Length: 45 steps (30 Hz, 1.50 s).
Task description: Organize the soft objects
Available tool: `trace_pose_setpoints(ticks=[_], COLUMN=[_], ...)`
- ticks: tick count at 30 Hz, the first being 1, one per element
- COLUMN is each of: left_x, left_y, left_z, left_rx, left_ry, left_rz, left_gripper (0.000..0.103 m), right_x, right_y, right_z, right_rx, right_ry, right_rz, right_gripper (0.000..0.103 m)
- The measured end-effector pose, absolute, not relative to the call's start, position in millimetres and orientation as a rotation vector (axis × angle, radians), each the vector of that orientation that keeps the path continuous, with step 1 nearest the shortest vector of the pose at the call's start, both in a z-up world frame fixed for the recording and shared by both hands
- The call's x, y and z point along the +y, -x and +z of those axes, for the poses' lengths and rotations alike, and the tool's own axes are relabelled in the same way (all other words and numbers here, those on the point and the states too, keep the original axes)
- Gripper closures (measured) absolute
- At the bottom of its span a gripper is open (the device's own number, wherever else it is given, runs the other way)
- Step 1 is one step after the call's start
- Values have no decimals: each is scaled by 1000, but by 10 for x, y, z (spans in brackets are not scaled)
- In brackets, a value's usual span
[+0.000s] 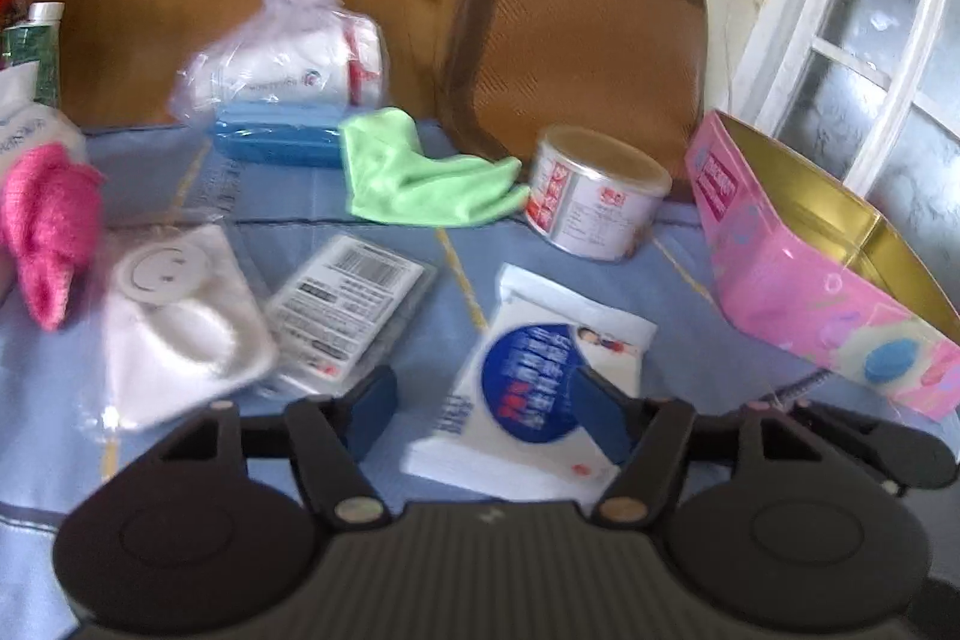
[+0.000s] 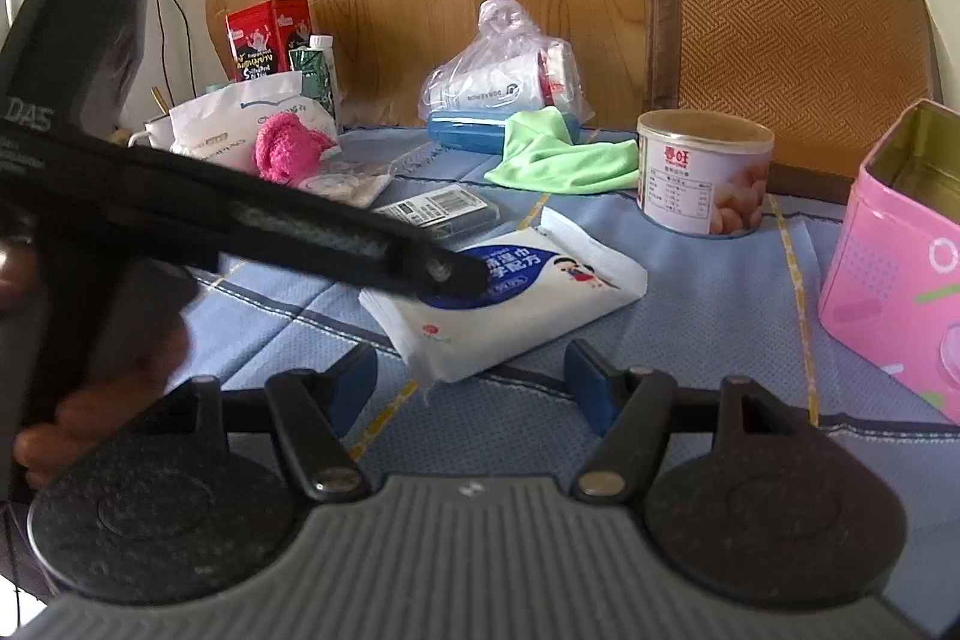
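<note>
A white and blue wet-wipe pack (image 1: 534, 376) (image 2: 510, 292) lies on the blue cloth. My left gripper (image 1: 486, 406) is open, its blue pads on either side of the pack's near end, just above it. My right gripper (image 2: 474, 382) is open and empty, just short of the pack's near corner. A green cloth (image 1: 420, 184) (image 2: 564, 160), a pink knit piece (image 1: 48, 232) (image 2: 288, 148) and a white face mask in plastic (image 1: 180, 316) lie further back. An open pink tin box (image 1: 828, 244) (image 2: 900, 256) stands at the right.
A tin can (image 1: 594, 190) (image 2: 702, 172) stands by the green cloth. A barcoded packet (image 1: 348, 304), a bagged roll on a blue case (image 1: 288, 76) (image 2: 504, 82), a woven chair back (image 1: 576, 40) and the left handheld unit (image 2: 180, 214) crossing the right view.
</note>
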State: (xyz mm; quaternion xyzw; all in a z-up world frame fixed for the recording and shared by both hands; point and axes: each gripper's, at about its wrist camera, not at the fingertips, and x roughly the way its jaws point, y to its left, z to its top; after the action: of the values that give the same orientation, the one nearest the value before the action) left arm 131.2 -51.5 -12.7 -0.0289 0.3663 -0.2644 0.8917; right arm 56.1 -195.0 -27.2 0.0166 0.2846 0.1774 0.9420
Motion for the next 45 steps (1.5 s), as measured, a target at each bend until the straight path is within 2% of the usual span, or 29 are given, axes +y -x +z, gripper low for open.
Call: trace_pose_setpoints(ticks=[1,5,8,14,18,20,21,25,29,36,41,45], left_x=[-562,-784,-867,-1360,-1965,-2231,-2332,-2489,-2171,-943,18,489], left_y=[-1280,-967,-851,-830,-907,-955,-973,-1051,-1018,-980,-937,-888], left_z=[-108,10,190,600,728,749,739,644,569,350,115,-15], left_rx=[790,746,708,603,557,538,528,535,541,585,597,580], left_ry=[79,-6,2,-35,-82,-89,-97,-109,-78,32,86,75], left_rz=[-605,-608,-623,-753,-868,-886,-878,-805,-777,-619,-376,-230], left_gripper=[54,54,54,54,53,49,43,42,42,41,41,41], right_x=[-1936,-2037,-2175,-2430,-2928,-3141,-3246,-3562,-3682,-3261,-2696,-2260], right_y=[-557,-509,-336,-8,56,24,-25,-243,-156,-84,-290,-651], right_z=[-273,-257,-209,-57,86,130,135,34,-6,64,70,18], right_rx=[580,545,440,244,189,182,181,226,198,161,273,417], right_ry=[-24,-73,-134,-67,-113,-128,-127,-98,-170,-144,-105,-96], right_rz=[359,307,295,153,11,-58,-94,-251,-254,-80,172,325], right_gripper=[32,38,38,40,41,41,41,40,40,40,40,40])
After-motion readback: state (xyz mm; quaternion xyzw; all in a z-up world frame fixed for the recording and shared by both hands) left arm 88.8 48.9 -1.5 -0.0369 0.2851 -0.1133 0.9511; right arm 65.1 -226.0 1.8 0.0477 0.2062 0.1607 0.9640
